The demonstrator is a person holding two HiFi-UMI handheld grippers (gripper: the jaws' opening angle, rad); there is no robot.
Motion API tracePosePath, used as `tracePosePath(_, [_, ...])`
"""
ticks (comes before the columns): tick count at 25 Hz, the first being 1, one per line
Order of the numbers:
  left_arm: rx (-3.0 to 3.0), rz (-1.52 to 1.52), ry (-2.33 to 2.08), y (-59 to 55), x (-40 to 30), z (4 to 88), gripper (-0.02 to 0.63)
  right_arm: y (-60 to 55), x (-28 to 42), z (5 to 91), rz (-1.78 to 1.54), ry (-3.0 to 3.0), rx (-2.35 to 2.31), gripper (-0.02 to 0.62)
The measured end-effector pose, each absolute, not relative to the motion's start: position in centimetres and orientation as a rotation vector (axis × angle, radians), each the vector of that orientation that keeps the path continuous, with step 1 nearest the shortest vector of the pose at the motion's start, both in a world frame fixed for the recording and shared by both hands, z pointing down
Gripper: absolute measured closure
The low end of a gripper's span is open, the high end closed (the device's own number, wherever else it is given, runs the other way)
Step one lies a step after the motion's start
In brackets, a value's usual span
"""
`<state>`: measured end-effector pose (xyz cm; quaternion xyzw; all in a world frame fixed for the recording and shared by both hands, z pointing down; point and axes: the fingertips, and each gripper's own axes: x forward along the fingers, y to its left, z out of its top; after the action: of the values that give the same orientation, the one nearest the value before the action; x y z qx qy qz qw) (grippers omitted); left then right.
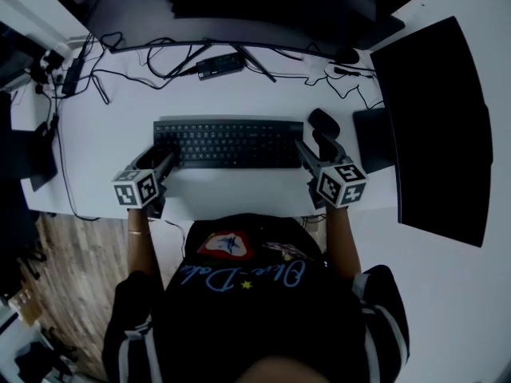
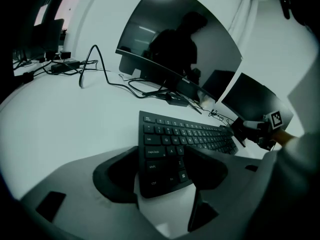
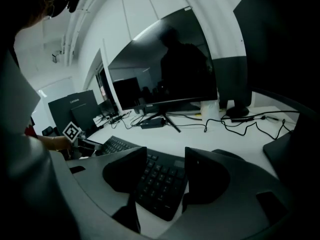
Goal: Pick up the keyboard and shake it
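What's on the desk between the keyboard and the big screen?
In the head view, a small black box and loose cables lie on the white desk between the keyboard and the big screen.

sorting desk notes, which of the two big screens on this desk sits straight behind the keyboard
The wide curved screen at the far edge of the desk. The other screen stands off to the right of the keyboard.

Left gripper (image 1: 164, 163), right gripper (image 1: 308, 155), fingers (image 2: 119, 173) apart
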<state>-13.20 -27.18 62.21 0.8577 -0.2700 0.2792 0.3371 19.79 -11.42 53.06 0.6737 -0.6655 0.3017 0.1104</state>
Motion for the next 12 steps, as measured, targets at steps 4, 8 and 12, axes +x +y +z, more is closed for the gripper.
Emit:
tracePosePath(4, [2.243,0.745,-0.719,-27.2,-13.3,62.7,0.342,-12.1,20.6,56.7,0.975,-1.925,1.928,0.382])
tracePosePath(8, [2.236,0.738,-0.757,-27.3,-13.1,62.7,0.342,-12.4,21.3,59.0,1.055,-1.904,1.900,0.377])
tracePosePath(12, [2.235,0.750,-0.789,-27.3,-13.2,62.7,0.342,-12.6,21.8,60.9,1.120,-1.876,1.866,0.374])
